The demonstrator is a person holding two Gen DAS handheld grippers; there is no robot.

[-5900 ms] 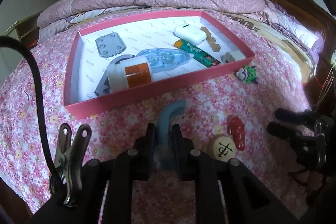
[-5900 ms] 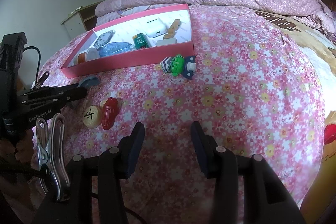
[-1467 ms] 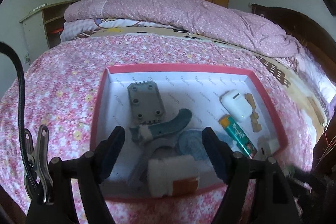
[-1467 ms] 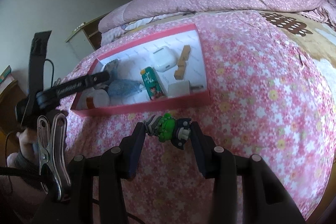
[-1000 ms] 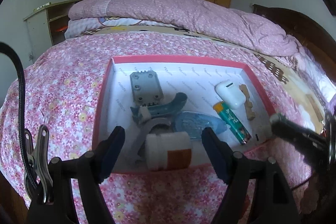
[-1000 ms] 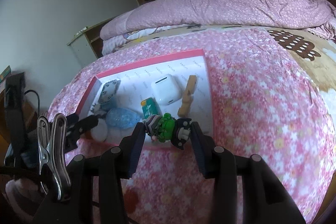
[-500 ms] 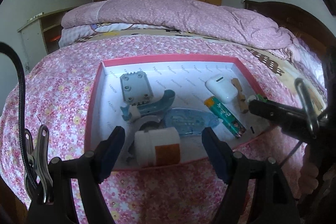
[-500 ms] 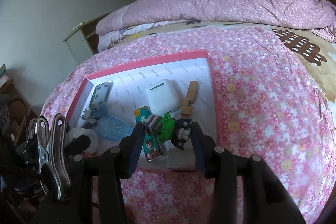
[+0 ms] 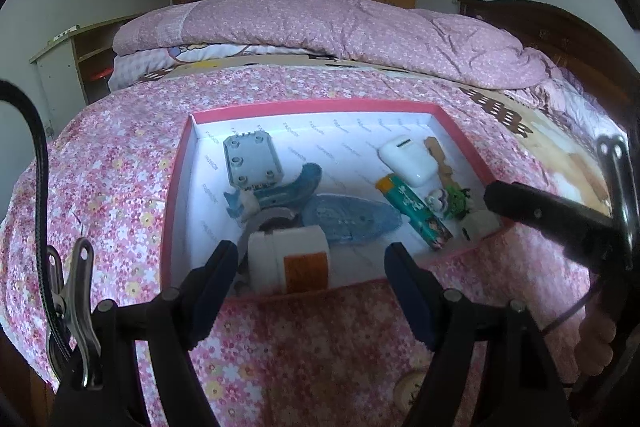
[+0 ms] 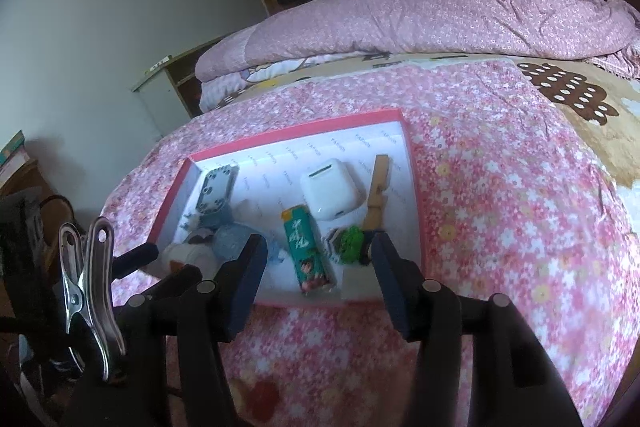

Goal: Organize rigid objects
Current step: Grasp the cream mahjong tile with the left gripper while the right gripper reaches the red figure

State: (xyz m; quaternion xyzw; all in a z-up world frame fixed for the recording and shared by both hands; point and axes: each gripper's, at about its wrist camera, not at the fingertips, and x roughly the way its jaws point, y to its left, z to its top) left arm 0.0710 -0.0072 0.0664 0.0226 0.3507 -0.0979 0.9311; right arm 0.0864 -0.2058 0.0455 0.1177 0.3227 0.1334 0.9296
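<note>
Floral bedspread (image 10: pixel 500 211), green toy (image 10: pixel 352 238) now dropped in pink box (image 10: pixel 296 137), right jaws opening, left jaws spread empty

Pink-rimmed white box (image 9: pixel 178 187) on pink floral bedspread (image 9: pixel 120 155)

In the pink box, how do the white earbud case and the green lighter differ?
The white earbud case is a squat, rounded, plain white block; the green lighter is a slim, long stick printed in green with an orange end. The case lies nearer the box's far wall, the lighter nearer its front wall. Both lie flat inside the pink box, side by side, with neither tool touching them.
</note>
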